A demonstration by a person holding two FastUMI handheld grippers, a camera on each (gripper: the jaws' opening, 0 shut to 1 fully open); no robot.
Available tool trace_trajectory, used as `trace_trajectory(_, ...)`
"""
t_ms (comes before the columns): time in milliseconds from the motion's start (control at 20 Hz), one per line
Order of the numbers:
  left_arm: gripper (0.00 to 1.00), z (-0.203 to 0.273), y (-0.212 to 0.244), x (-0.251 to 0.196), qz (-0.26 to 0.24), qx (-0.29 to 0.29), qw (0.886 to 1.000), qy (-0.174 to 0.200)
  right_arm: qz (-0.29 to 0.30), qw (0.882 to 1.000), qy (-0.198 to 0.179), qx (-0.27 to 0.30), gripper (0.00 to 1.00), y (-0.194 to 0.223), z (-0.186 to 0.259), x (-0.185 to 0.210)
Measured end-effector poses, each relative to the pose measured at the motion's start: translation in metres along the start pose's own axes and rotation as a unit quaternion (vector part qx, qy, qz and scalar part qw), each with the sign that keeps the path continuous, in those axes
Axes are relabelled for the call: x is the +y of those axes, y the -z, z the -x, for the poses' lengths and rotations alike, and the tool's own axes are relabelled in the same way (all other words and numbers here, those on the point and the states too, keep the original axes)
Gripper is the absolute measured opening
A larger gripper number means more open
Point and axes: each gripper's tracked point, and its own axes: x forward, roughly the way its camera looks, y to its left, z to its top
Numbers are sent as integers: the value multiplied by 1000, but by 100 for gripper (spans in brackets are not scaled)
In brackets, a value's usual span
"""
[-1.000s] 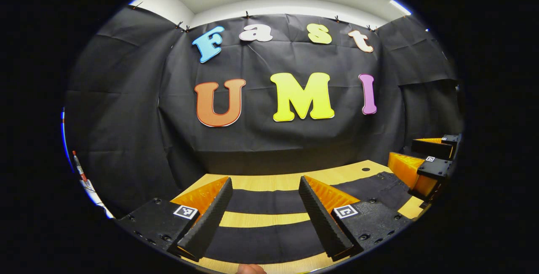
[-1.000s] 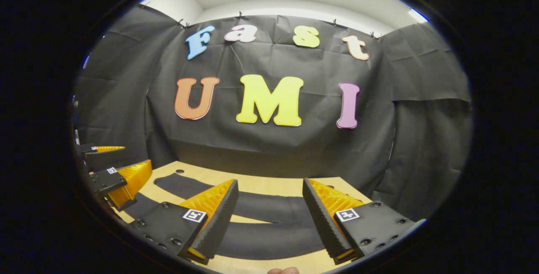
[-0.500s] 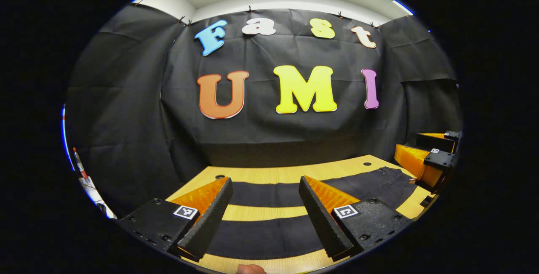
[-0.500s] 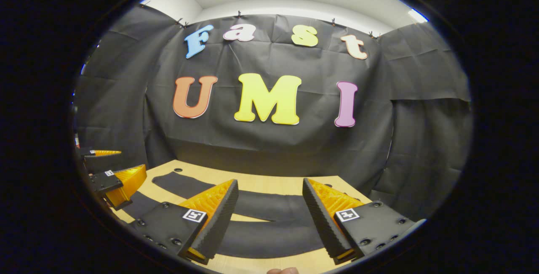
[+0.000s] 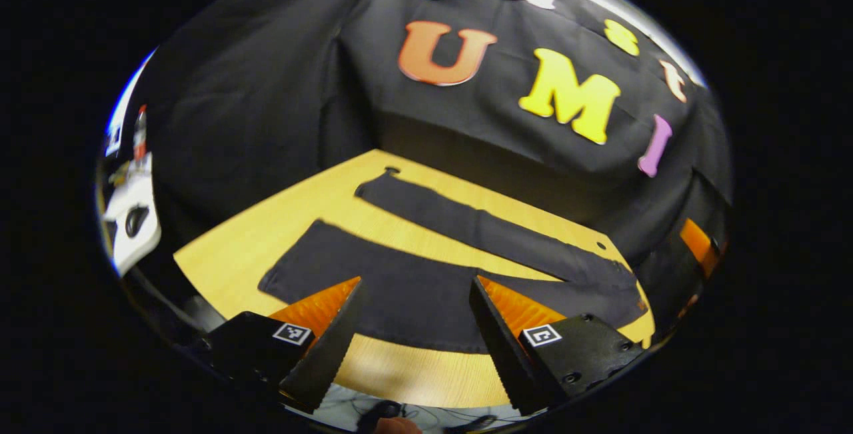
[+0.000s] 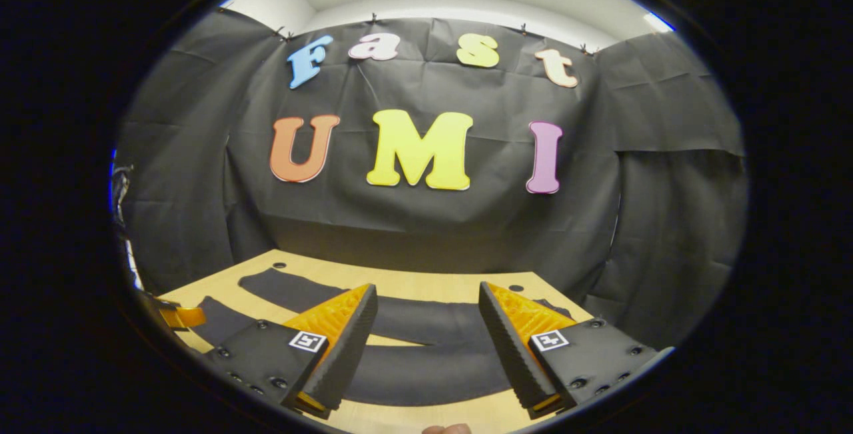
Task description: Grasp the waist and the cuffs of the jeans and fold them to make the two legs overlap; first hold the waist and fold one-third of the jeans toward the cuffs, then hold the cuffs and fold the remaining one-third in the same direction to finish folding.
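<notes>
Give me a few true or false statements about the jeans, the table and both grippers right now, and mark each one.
1. The jeans lie spread flat with the two legs apart. True.
2. The left gripper is shut on a cuff. False: it is open and holds nothing.
3. The right gripper is open. True.
4. The jeans are already folded in thirds. False: no fold shows yet.
5. The table is wooden, with bare wood between the legs. True.

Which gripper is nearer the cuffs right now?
Left. The left gripper hangs open over the near leg of the jeans, toward the cuffs. The right gripper is open over the waist end.
</notes>
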Motion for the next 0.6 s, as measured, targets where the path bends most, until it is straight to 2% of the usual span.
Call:
trace_trajectory(100,99,-5,12,30,60,28,997,-27,2,1000,7,0,95,-1,0,-6)
trace_trajectory(200,99,-9,26,43,123,64,990,-36,3,1000,16,-3,95,-2,-2,-12)
trace_trajectory(250,99,-12,40,47,165,97,981,-35,2,1000,20,-2,95,-2,-4,-15)
trace_trajectory(300,99,-14,47,52,193,110,974,-39,-1,1000,22,2,93,0,-6,-16)
trace_trajectory(400,99,-17,64,53,234,141,961,-43,0,1000,27,5,95,1,-8,-18)
trace_trajectory(500,99,-20,69,53,278,154,947,-44,3,1000,28,2,93,0,-10,-17)
trace_trajectory(550,99,-22,65,53,297,151,942,-45,5,1000,28,3,95,1,-11,-16)
trace_trajectory(600,99,-26,63,52,310,150,938,-45,7,1000,27,4,93,2,-13,-15)
